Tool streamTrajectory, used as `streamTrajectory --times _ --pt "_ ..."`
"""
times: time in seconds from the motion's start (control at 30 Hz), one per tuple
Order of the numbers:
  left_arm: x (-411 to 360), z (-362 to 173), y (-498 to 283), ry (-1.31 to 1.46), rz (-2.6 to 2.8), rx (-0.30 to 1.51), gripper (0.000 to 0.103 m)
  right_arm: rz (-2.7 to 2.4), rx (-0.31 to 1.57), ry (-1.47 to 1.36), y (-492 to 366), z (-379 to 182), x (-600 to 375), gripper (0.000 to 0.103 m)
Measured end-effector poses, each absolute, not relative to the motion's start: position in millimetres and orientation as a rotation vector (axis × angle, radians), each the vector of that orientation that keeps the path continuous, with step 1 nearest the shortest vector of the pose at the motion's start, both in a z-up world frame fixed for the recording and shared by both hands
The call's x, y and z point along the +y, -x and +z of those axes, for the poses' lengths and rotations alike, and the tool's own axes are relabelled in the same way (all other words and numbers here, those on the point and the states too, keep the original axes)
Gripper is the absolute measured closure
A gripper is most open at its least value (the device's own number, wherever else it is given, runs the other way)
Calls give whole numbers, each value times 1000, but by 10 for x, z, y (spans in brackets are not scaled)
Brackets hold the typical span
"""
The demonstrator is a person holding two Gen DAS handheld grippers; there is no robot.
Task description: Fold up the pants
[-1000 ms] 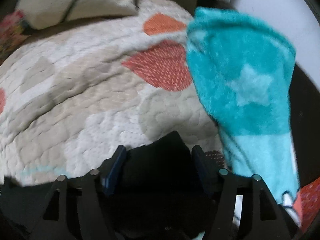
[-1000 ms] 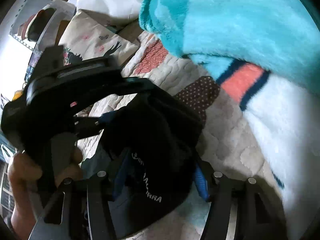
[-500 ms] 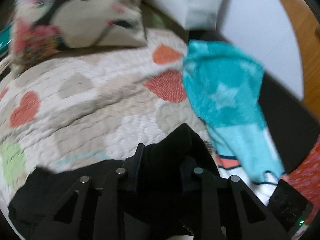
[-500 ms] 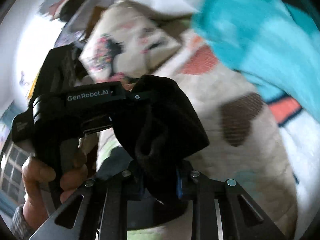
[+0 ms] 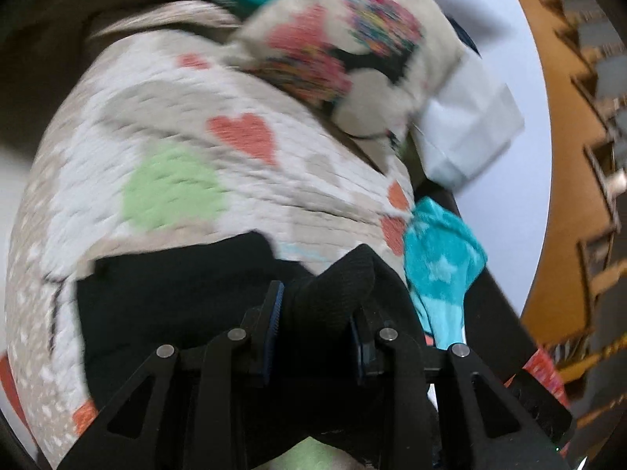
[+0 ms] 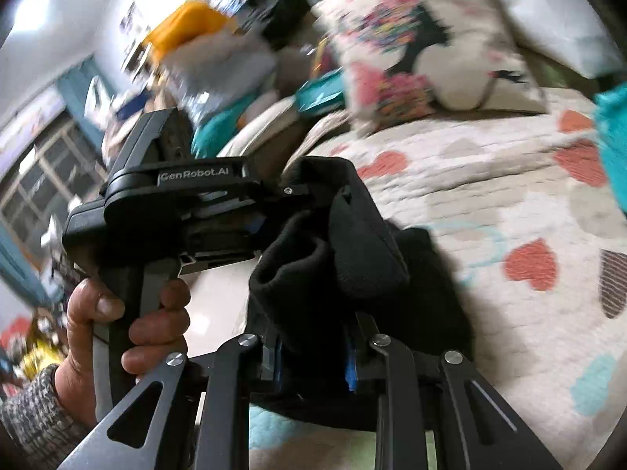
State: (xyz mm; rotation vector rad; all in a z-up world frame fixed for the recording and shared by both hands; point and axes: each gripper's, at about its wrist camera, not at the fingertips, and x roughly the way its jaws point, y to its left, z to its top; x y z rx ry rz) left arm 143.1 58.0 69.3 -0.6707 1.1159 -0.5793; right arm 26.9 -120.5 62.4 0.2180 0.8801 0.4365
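The black pants (image 5: 172, 293) lie partly on the quilted bed cover, with one end bunched up. My left gripper (image 5: 315, 309) is shut on a fold of the black pants and holds it above the bed. My right gripper (image 6: 311, 346) is shut on another bunch of the black pants (image 6: 352, 250). The left gripper's black body (image 6: 172, 203), held by a hand, shows in the right wrist view, close beside the same bunch of cloth. The rest of the pants hangs below the grippers and is mostly hidden.
The quilt (image 5: 164, 125) has heart and dot patches. A printed pillow (image 5: 352, 51) and a white pillow (image 5: 466, 133) lie at the bed's head. A turquoise star blanket (image 5: 439, 266) lies at the right edge. A wooden floor (image 5: 568, 156) lies beyond.
Both grippers have swung left and lifted with the pants. The turquoise blanket has slid to the right of both views. The pillows and room clutter have come into view.
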Motion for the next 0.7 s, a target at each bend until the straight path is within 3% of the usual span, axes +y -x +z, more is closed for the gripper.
streamTrajectory --times 0.2,0.37,0.63,0.7 --pt "1126 417 -1330 830 -494 1102 73 502 946 -62 -308 350 -647 77" --pt "1417 267 -1280 955 -451 1096 69 501 970 -8 -315 139 -477 67" --pt "1657 295 -1151 965 -377 1105 66 541 937 83 -159 116 -225 34" --pt "1671 351 -1116 932 -363 1097 66 562 933 106 -74 115 -153 31"
